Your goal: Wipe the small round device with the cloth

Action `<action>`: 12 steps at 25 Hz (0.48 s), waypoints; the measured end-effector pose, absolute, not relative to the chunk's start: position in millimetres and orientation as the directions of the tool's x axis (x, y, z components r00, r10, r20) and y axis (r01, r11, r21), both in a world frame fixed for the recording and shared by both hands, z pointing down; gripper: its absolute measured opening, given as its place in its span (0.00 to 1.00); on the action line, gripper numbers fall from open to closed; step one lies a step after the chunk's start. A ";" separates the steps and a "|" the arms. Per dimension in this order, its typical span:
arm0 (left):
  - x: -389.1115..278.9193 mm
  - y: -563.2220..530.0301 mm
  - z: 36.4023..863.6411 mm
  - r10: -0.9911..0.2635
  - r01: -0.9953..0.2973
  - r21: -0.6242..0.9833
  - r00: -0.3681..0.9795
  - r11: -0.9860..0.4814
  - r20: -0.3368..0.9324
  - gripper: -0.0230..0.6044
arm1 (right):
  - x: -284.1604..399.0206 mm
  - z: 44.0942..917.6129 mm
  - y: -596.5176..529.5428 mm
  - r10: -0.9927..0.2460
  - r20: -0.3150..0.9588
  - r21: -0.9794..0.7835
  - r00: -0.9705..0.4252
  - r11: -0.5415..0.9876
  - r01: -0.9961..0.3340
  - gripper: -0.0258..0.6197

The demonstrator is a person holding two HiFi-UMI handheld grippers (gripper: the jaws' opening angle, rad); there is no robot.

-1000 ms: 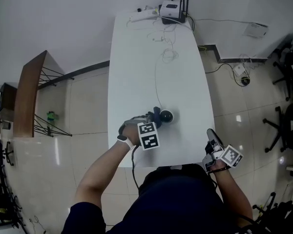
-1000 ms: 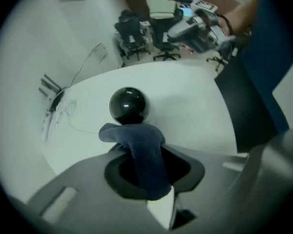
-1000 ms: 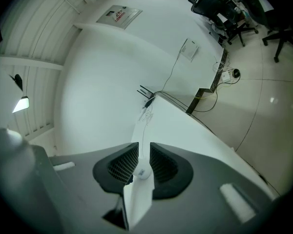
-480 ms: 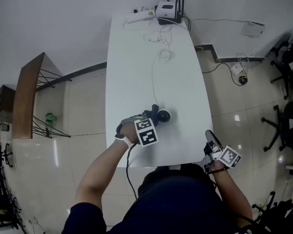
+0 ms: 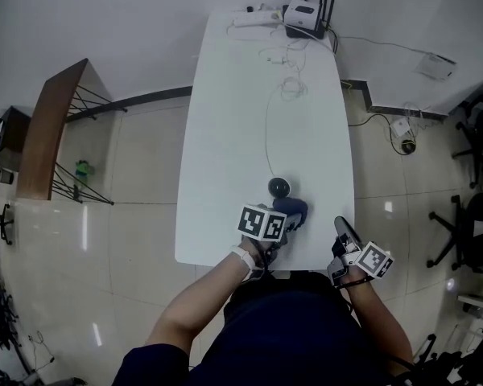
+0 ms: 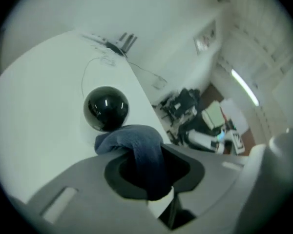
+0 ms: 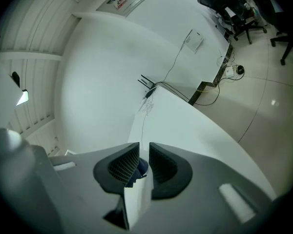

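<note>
While I watch from the head view, the left tongs (image 5: 286, 217) sit over the near end of the long white tabletop (image 5: 225, 135), their marker cube facing up, and they are clamped on a bunched dark blue cloth (image 5: 295, 209). From the left gripper view, that cloth (image 6: 136, 152) fills the gap between the two dark pads of the left tongs (image 6: 147, 168), which stand partly closed and pressed against the fabric, with a fold spilling out ahead of them. The small round glossy black device (image 5: 279, 187) rests on the tabletop just beyond the cloth, towards the far end, and a thin white cable runs from it up the middle of the surface. In the left gripper view the device (image 6: 106, 107) shows just past the cloth's front fold; I cannot tell whether the two touch. My right tongs (image 5: 342, 227) hang at the tabletop's near right edge, well apart from the device. Their ribbed pads (image 7: 125, 168) stand almost together, with only a narrow slit between them and nothing gripped. At the far end stands a white router with black antennas (image 5: 303, 10).
</note>
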State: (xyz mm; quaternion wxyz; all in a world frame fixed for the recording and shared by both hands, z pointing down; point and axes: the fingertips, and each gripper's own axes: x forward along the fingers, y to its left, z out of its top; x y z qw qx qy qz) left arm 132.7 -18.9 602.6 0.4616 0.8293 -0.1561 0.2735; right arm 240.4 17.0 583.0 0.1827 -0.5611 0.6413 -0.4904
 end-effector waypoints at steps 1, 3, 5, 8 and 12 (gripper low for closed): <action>138.0 -26.8 597.5 -0.054 -0.522 0.724 0.826 -0.452 0.562 0.16 | 241.6 583.0 17.2 -0.899 0.317 -0.834 -0.302 -0.113 -0.540 0.14; 142.5 -37.3 592.7 -0.121 -0.531 0.777 0.843 -0.338 0.523 0.16 | 247.1 584.2 19.6 -0.901 0.319 -0.836 -0.295 -0.120 -0.535 0.14; 140.6 -38.1 592.8 -0.140 -0.537 0.792 0.843 -0.292 0.520 0.16 | 254.0 586.7 23.7 -0.903 0.322 -0.838 -0.283 -0.132 -0.529 0.14; 125.0 -36.8 590.1 -0.143 -0.557 0.766 0.828 -0.321 0.542 0.16 | 257.4 588.3 23.7 -0.907 0.319 -0.839 -0.276 -0.134 -0.528 0.14; 97.7 -43.7 564.8 -0.150 -0.565 0.641 0.799 -0.519 0.583 0.16 | 249.4 589.0 16.2 -0.904 0.311 -0.843 -0.294 -0.120 -0.525 0.14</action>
